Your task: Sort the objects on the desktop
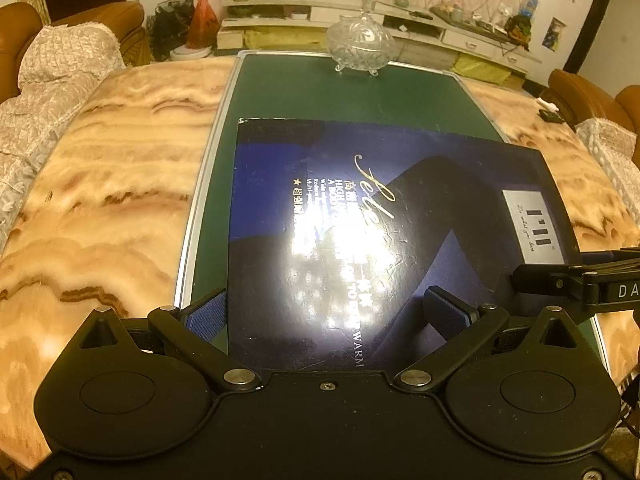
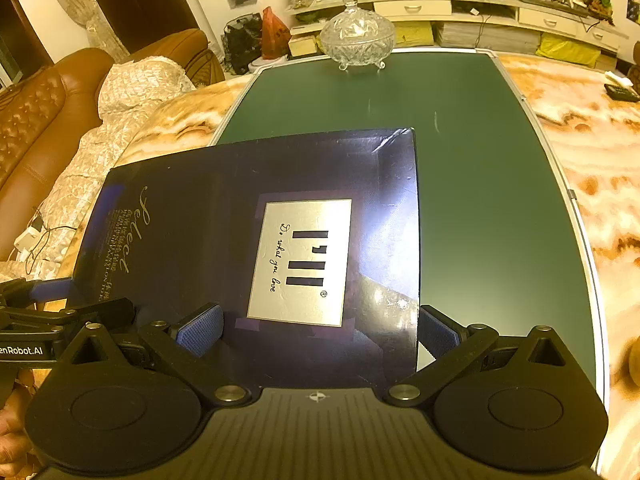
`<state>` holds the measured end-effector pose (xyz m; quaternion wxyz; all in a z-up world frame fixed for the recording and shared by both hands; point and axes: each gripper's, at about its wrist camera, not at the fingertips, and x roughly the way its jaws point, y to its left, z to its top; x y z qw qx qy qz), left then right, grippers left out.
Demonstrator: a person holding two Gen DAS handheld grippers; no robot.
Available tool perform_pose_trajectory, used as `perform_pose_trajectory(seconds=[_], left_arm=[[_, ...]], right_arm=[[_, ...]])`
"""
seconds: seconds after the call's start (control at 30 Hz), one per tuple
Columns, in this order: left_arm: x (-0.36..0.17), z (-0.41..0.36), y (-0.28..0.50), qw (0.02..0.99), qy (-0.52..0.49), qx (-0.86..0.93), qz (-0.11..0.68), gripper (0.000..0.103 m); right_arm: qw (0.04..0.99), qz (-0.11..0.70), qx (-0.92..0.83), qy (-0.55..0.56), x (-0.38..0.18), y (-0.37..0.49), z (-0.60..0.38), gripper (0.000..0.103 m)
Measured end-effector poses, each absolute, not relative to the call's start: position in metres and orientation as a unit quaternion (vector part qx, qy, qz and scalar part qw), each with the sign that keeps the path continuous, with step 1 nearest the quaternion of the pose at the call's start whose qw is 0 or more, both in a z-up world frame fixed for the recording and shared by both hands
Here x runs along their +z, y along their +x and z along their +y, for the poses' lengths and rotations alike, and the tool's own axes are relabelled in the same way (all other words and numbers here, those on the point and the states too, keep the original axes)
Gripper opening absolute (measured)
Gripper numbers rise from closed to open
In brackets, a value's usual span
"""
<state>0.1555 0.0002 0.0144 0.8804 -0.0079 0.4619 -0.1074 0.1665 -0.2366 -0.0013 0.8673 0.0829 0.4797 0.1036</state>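
A flat dark blue box (image 1: 360,220) with gold lettering and a silver label lies on the green mat (image 1: 304,96). It also shows in the right wrist view (image 2: 224,216). My left gripper (image 1: 326,314) is open, its blue pads (image 1: 206,316) spread at the box's near edge, the left pad just outside the box's left side. My right gripper (image 2: 318,330) is open too, with pads (image 2: 200,330) spread wide over the box's near right corner. The right gripper's arm shows in the left wrist view at the right edge (image 1: 580,280).
A lidded cut-glass candy bowl (image 1: 360,42) stands at the mat's far edge, also in the right wrist view (image 2: 356,38). The mat lies on a marble-pattern table (image 1: 112,184). Sofas flank the table. A shelf unit with clutter lines the far wall. A black object (image 2: 620,92) lies far right.
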Motion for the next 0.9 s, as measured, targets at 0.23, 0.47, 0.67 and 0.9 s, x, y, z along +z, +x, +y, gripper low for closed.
perform_pose_trajectory(seconds=[0.23,0.47,0.67,0.9], left_arm=[[0.015,0.000,0.143,0.880,-0.009,-0.110,0.462,0.103],[0.015,0.002,0.131,0.881,-0.010,-0.110,0.461,0.103],[0.012,0.005,0.121,0.880,-0.010,-0.108,0.462,0.103],[0.011,0.007,0.111,0.879,-0.013,-0.110,0.463,0.103]], right_arm=[[0.867,0.480,0.104,0.080,0.000,0.155,-0.238,0.103],[0.868,0.479,0.103,0.077,0.000,0.145,-0.236,0.103],[0.867,0.480,0.105,0.076,-0.002,0.137,-0.233,0.103],[0.866,0.483,0.105,0.075,-0.003,0.126,-0.232,0.103]])
